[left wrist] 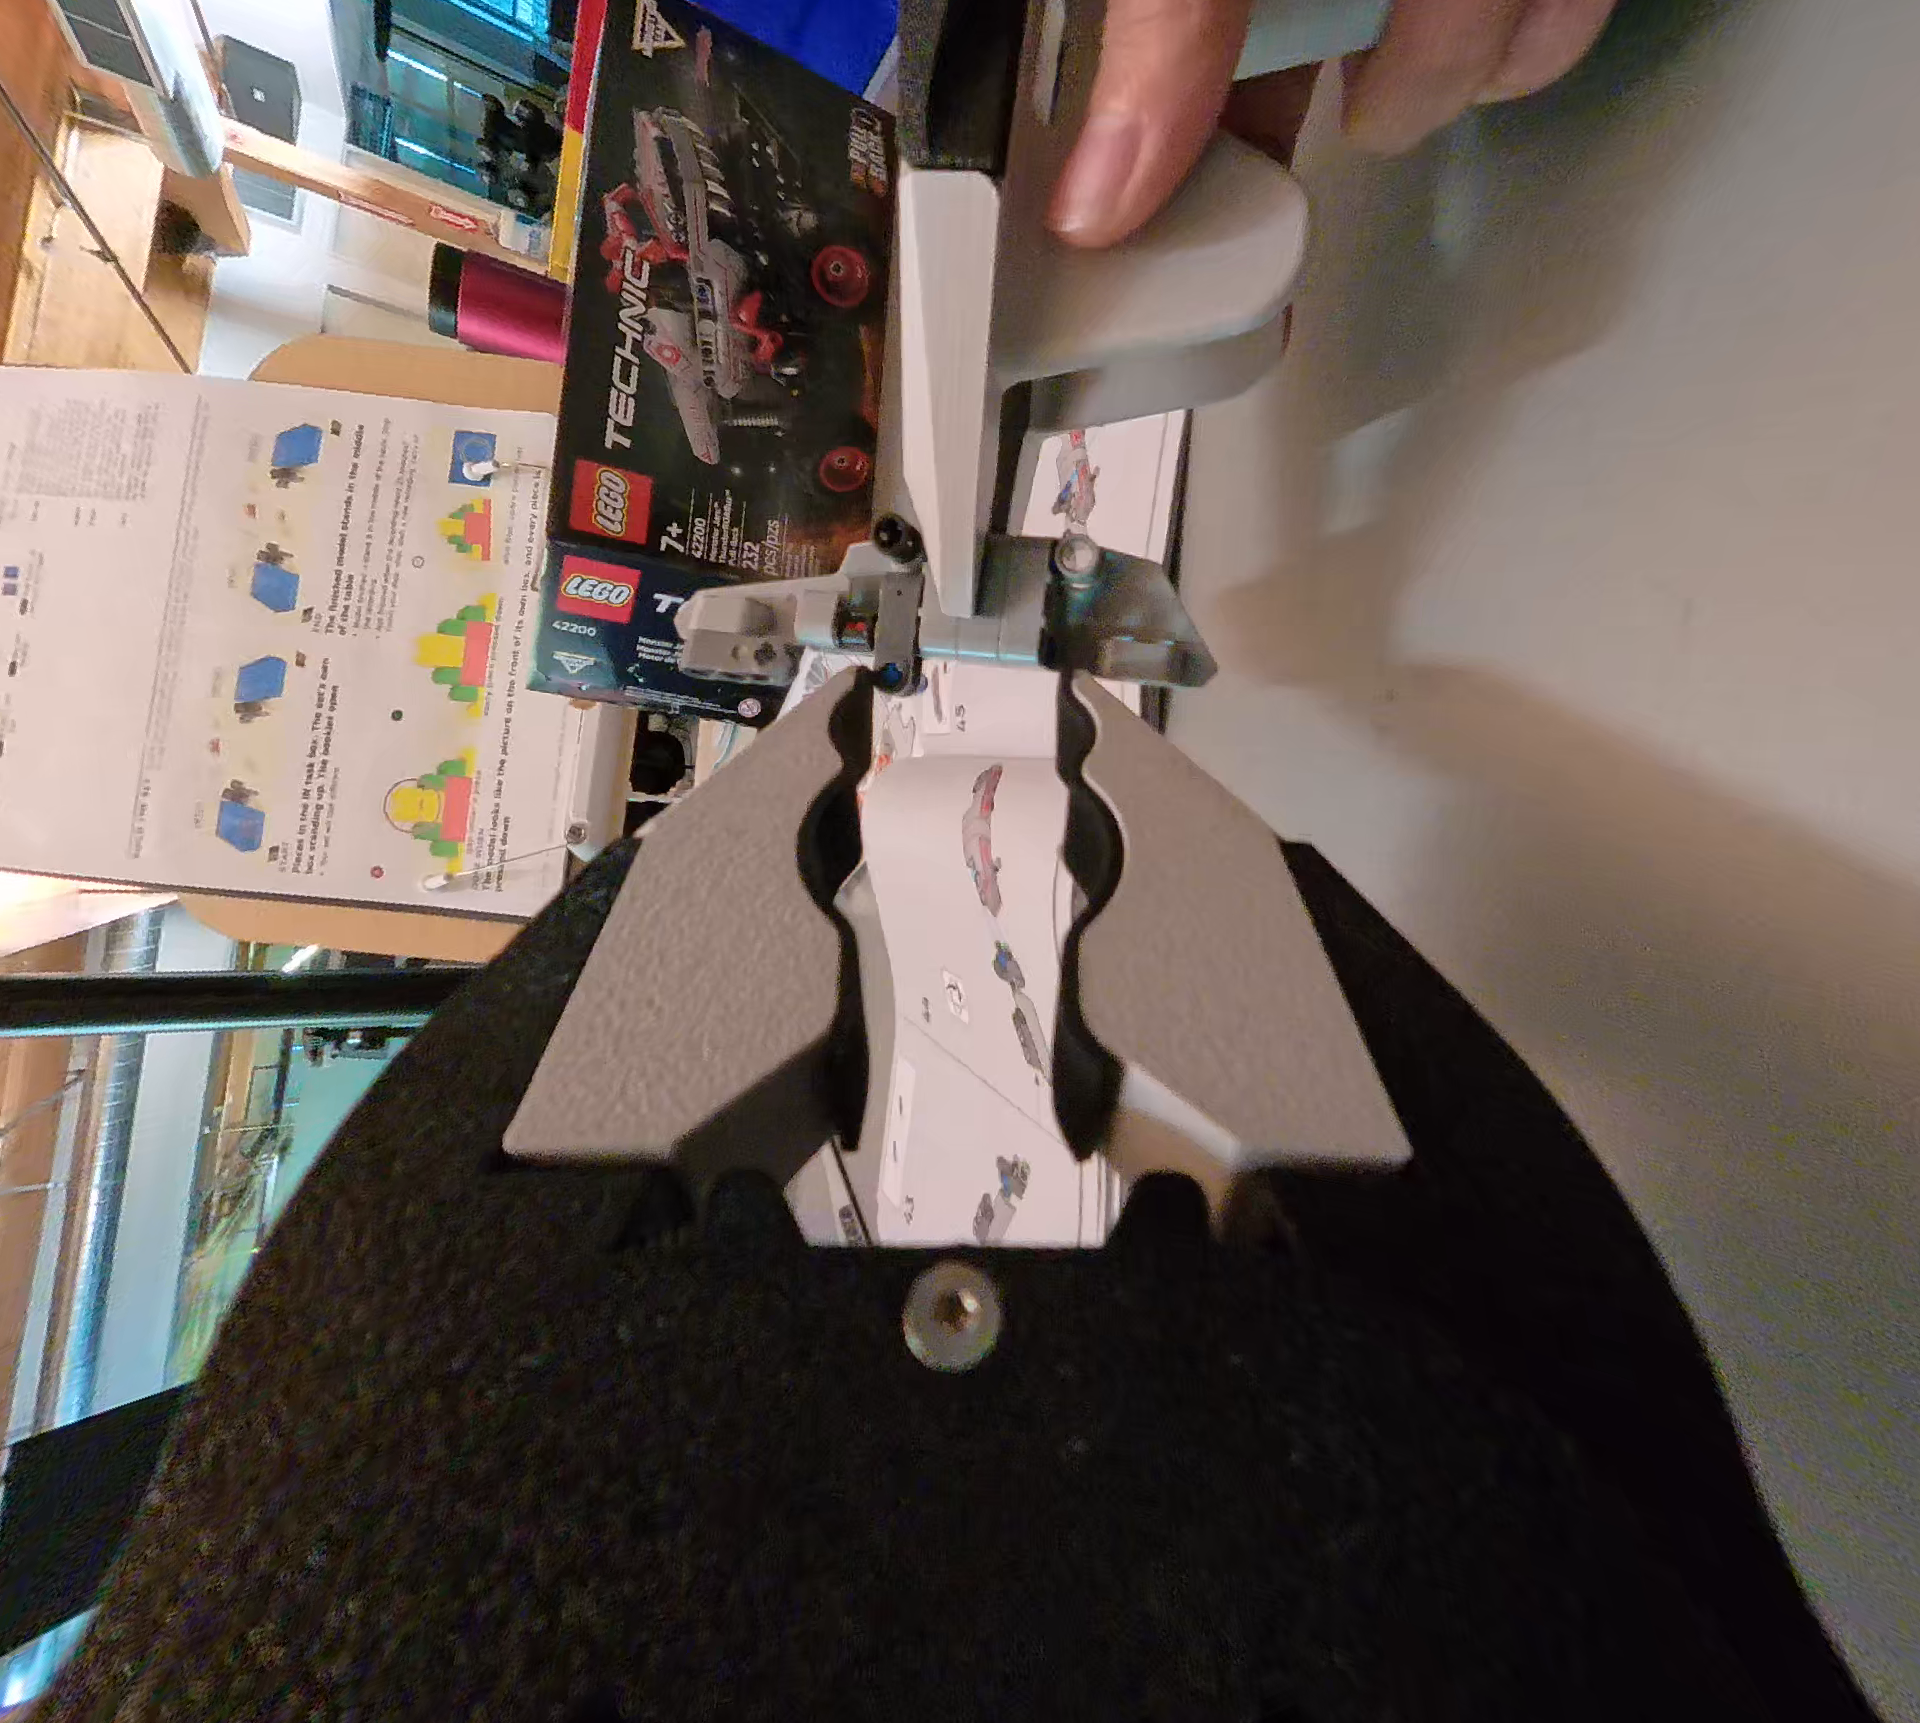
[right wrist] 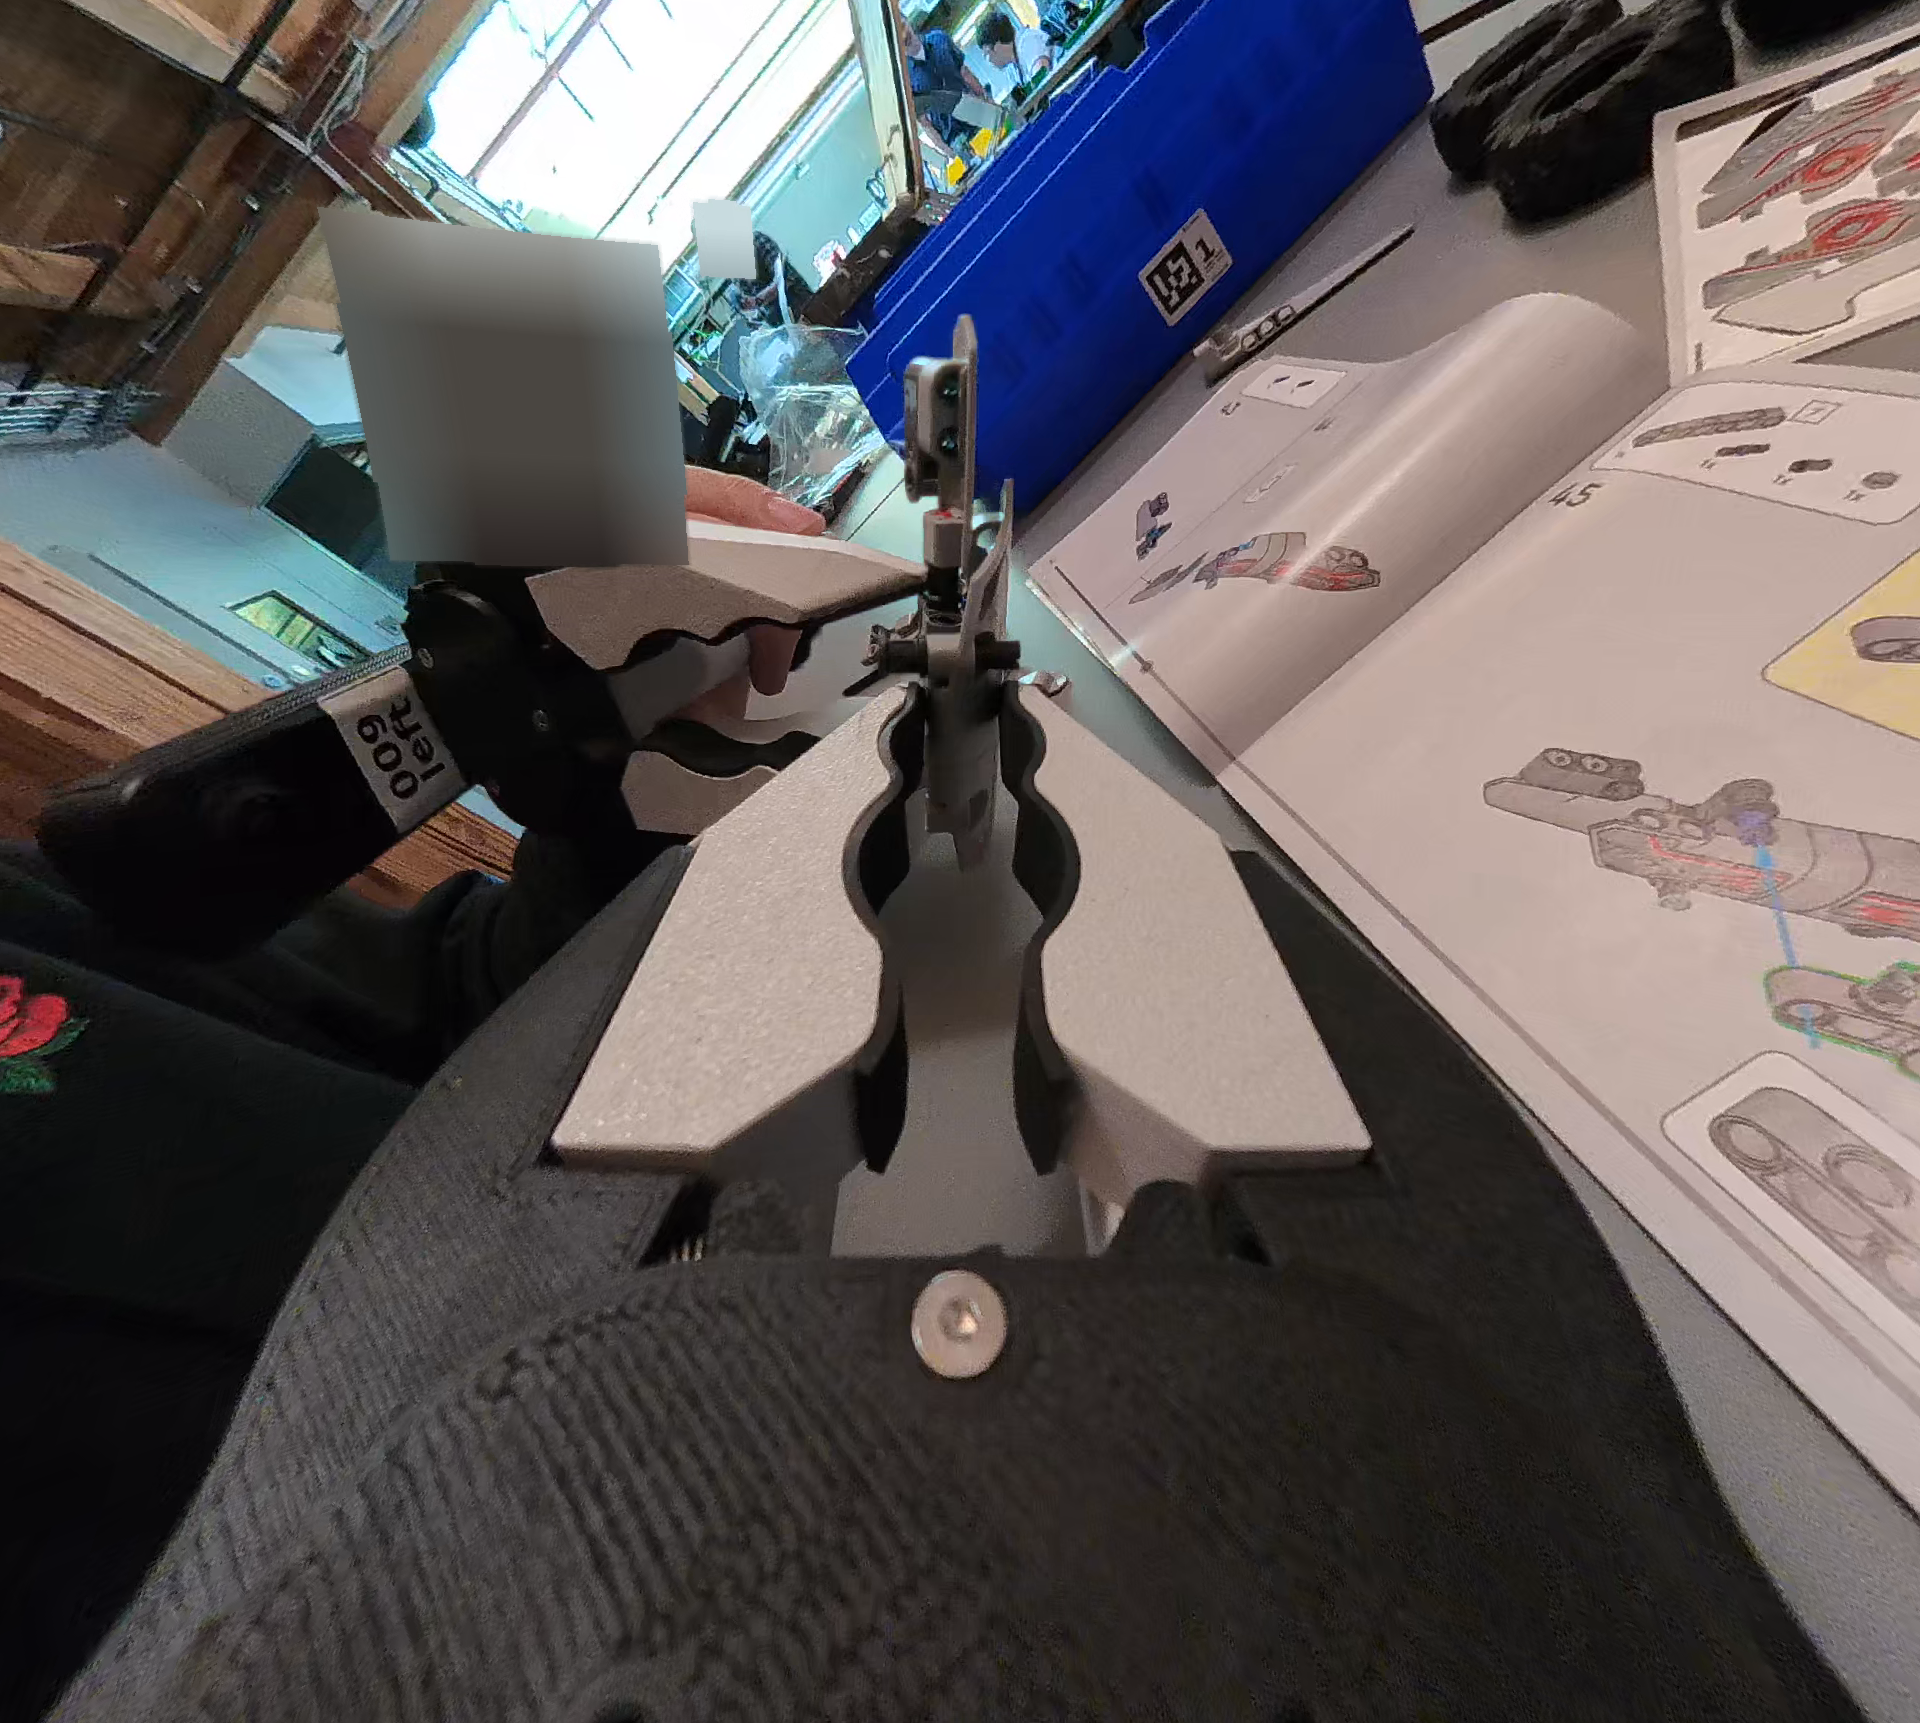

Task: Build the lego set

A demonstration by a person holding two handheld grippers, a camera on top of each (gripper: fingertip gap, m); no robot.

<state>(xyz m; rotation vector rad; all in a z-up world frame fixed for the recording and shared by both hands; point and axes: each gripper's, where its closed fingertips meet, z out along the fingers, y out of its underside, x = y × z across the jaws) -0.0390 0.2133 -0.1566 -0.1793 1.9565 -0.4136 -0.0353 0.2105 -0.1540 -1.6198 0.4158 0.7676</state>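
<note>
A small grey Technic assembly (right wrist: 951, 634) with black and blue pins stands upright between my right gripper's (right wrist: 961, 702) jaws, which are shut on its lower part. In the left wrist view the same assembly (left wrist: 935, 624) lies across the picture, held from above by the right gripper's white fingers (left wrist: 935, 385). My left gripper (left wrist: 966, 686) is open, its two tips right at the assembly's near side. In the right wrist view the left gripper (right wrist: 868, 657) comes in from the left, its upper fingertip against the assembly.
The open instruction booklet (right wrist: 1558, 738) lies on the grey table under both grippers. Behind it are a sticker sheet (right wrist: 1808, 219), black tyres (right wrist: 1579, 94), a blue bin (right wrist: 1143, 219) and a loose grey beam (right wrist: 1299, 302). The set box (left wrist: 717, 385) and a printed sheet (left wrist: 260, 634) stand upright. My left and right fingertips are right by each other.
</note>
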